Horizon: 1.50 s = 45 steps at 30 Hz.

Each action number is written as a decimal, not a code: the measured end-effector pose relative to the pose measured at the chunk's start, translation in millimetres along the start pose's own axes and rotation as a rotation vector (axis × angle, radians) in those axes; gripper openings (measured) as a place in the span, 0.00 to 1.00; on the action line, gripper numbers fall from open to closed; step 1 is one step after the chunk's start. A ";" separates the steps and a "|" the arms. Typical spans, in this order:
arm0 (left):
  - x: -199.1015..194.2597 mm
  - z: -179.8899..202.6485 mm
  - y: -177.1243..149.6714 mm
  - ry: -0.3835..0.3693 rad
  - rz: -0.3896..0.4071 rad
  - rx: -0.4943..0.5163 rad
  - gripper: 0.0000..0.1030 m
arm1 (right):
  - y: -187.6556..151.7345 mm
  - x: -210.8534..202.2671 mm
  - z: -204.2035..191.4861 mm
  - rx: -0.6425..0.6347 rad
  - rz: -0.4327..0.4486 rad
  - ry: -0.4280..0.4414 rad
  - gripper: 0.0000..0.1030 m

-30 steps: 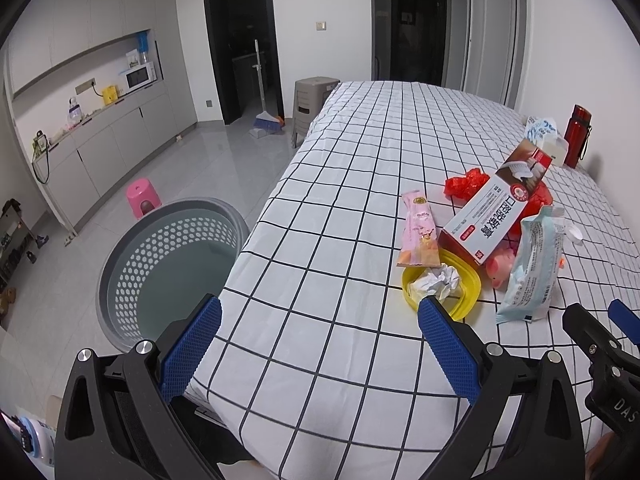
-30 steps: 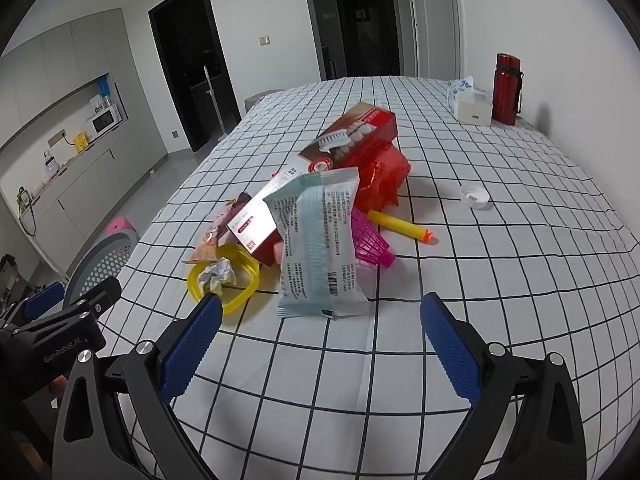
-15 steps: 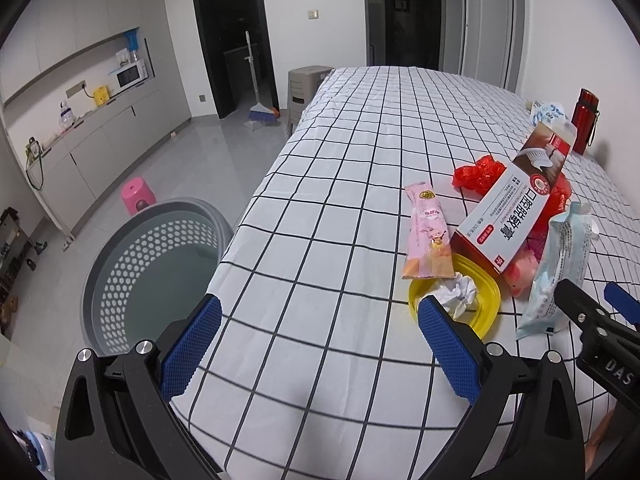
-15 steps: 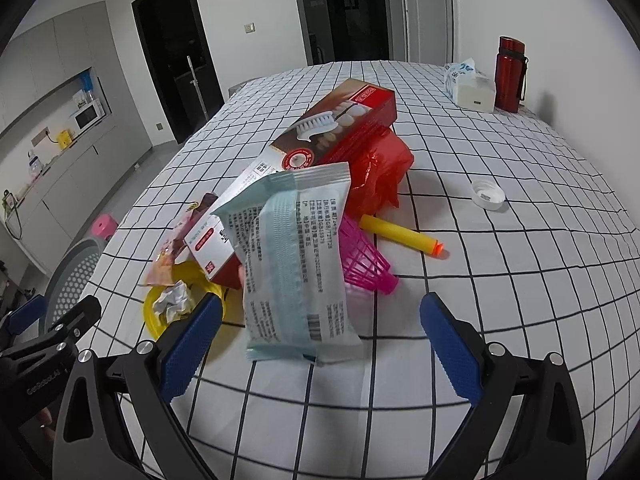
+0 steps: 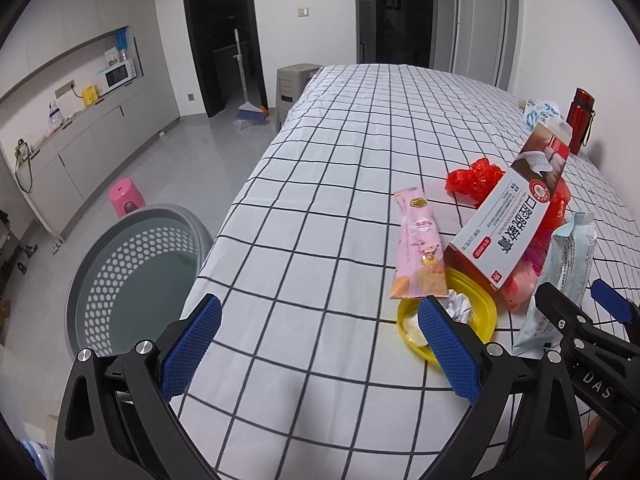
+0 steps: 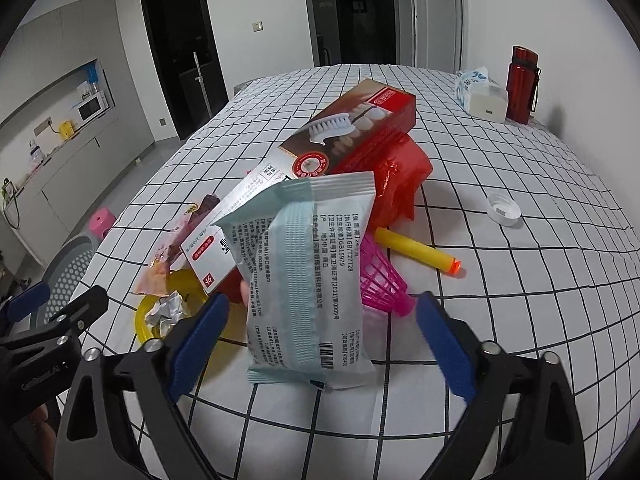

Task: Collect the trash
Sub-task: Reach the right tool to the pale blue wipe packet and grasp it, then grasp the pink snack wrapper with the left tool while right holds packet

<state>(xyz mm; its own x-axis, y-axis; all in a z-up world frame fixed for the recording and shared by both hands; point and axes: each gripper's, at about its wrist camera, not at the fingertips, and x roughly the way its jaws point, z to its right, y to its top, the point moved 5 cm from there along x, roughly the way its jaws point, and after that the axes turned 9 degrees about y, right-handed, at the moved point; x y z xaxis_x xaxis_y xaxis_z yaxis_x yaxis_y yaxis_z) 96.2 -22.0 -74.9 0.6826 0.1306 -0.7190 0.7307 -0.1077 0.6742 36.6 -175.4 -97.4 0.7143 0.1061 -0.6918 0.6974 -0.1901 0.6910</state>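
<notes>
Both grippers, the left [image 5: 318,332] and the right [image 6: 322,330], are hovering with fingers spread and gripping nothing, while the wipes pack [image 6: 306,276] is lying mid-frame on the surface [image 6: 520,280] between the right fingers.

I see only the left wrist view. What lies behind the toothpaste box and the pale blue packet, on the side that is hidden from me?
Observer: A yellow foam dart lies on the tablecloth there.
Operator: Is there anything further out?
Observer: A white bottle cap sits alone, apart from the pile.
Operator: Is the right gripper closed on the packet?
Observer: No. The right gripper is open, with one finger on each side of the pale blue packet, not pinching it.
</notes>
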 end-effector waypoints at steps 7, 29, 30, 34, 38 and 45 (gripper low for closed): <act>-0.9 9.5 4.9 -0.022 0.009 0.008 0.94 | -1.0 -1.2 -2.0 -0.003 -0.011 0.037 0.50; 38.2 36.4 40.7 -0.071 -0.050 0.019 0.94 | 8.3 -26.4 29.5 0.075 0.067 0.127 0.47; 40.6 38.0 40.8 -0.070 -0.054 0.023 0.94 | 8.3 -25.4 30.5 0.078 0.066 0.132 0.47; 49.8 43.3 39.0 -0.068 -0.067 0.035 0.94 | 7.9 -21.5 32.7 0.088 0.063 0.149 0.47; 56.4 46.3 40.1 -0.063 -0.072 0.041 0.94 | 7.8 -17.8 34.7 0.097 0.056 0.166 0.47; 60.0 51.0 44.7 -0.083 -0.069 0.045 0.78 | 7.3 -14.6 35.9 0.105 0.050 0.182 0.47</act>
<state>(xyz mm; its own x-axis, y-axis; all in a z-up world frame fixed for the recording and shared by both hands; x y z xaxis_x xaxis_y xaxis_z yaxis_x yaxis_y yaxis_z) 170.4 -69.2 -96.5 0.6282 0.0572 -0.7760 0.7742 -0.1458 0.6160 29.2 -213.3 -89.8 0.7534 0.2670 -0.6009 0.6575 -0.2992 0.6914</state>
